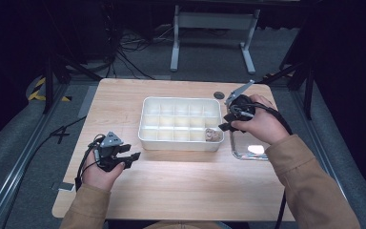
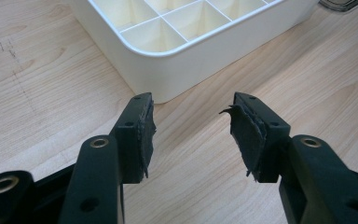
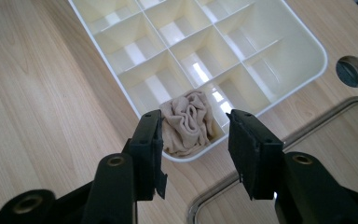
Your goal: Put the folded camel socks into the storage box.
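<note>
A white compartment tray (image 1: 178,145) sits mid-table. A crumpled beige cloth (image 1: 213,135) lies in its near right corner cell. My right gripper (image 1: 225,122) hovers just above that corner, open. In the right gripper view the cloth (image 3: 189,119) rests in the tray (image 3: 100,46) below and beyond the right gripper (image 3: 194,122), with nothing between its pads. My left gripper (image 1: 129,155) rests low on the table by the tray's front left corner, open. In the left gripper view the left gripper (image 2: 193,135) is empty and points at the tray's wall (image 2: 205,60).
A shallow clear tray with a shiny rim (image 1: 248,150) lies right of the white tray, under my right hand; its rim (image 3: 317,116) runs past the right jaw. A dark round hole (image 1: 218,95) is in the tabletop behind the tray. Bare wood spans the front.
</note>
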